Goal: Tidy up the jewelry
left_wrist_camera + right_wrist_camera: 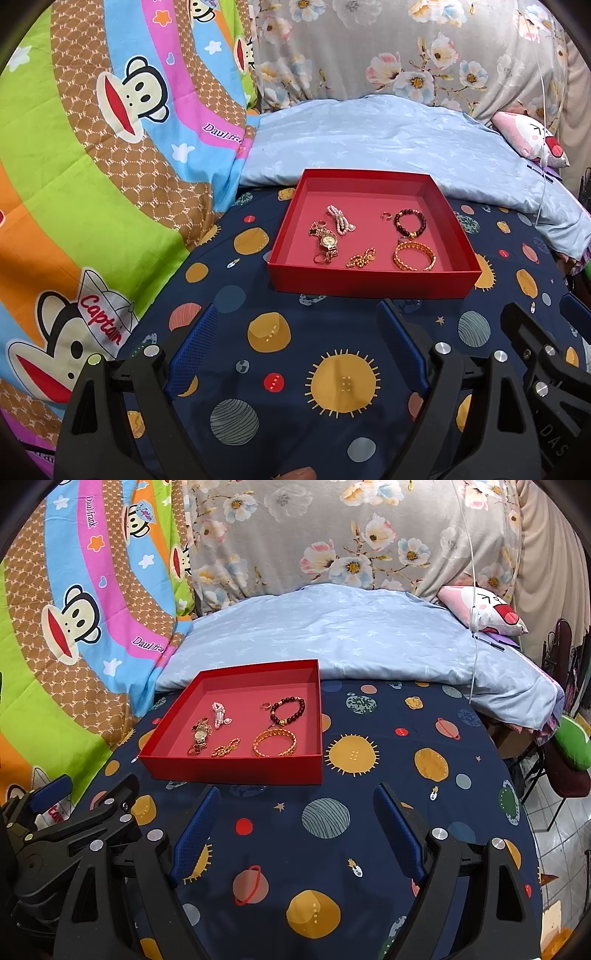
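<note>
Red tray (373, 282) of gold jewelry (413, 254) (watch (328, 242), bangles, beads)

We hold the left hand-held gripper (295, 349) tilted downward, its two blue-padded fingers (188, 350) spread wide with nothing between them. We hold the right hand-held gripper (297, 830) at a like downward tilt, its blue pads (399, 830) also wide apart and bare. The two sit side by side, each showing at the edge of the other's view, not touching.
</note>
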Demonstrator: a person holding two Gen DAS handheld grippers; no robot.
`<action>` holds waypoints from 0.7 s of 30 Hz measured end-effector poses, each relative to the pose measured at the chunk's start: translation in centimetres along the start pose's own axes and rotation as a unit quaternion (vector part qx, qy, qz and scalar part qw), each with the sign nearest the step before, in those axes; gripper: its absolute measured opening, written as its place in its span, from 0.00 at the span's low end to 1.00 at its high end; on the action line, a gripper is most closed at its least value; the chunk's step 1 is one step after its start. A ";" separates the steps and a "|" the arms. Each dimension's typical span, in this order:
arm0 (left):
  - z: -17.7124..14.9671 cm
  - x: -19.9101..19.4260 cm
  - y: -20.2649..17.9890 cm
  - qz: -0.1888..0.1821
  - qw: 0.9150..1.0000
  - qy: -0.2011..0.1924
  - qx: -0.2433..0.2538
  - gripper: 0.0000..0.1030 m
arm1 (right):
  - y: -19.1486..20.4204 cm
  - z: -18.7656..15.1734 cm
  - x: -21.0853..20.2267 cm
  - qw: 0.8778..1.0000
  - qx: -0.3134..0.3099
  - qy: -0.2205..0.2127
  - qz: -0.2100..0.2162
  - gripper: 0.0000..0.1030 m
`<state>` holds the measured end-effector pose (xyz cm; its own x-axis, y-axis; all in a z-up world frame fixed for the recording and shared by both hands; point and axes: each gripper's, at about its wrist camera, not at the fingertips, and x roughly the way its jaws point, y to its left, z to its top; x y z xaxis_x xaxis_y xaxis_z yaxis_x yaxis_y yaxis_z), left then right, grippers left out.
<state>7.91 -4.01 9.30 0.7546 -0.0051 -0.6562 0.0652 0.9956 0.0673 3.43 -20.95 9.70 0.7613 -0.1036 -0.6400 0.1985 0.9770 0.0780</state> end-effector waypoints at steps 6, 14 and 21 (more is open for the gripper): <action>0.0 0.1 0.3 -0.005 1.000 0.002 0.000 0.82 | 0.0 0.0 0.1 1.000 0.001 0.001 0.003 0.81; -0.6 0.3 0.5 -0.001 1.000 0.004 -0.017 0.82 | 0.3 -0.2 0.2 1.000 0.000 0.004 0.003 0.81; -0.5 0.5 0.4 0.004 1.000 0.000 -0.005 0.82 | 0.4 -0.5 0.4 1.000 -0.001 0.008 0.001 0.81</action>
<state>8.02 -3.60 8.61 0.7550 0.0029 -0.6557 0.0524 0.9965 0.0646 3.54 -20.52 9.07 0.7521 -0.0983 -0.6517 0.1956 0.9776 0.0783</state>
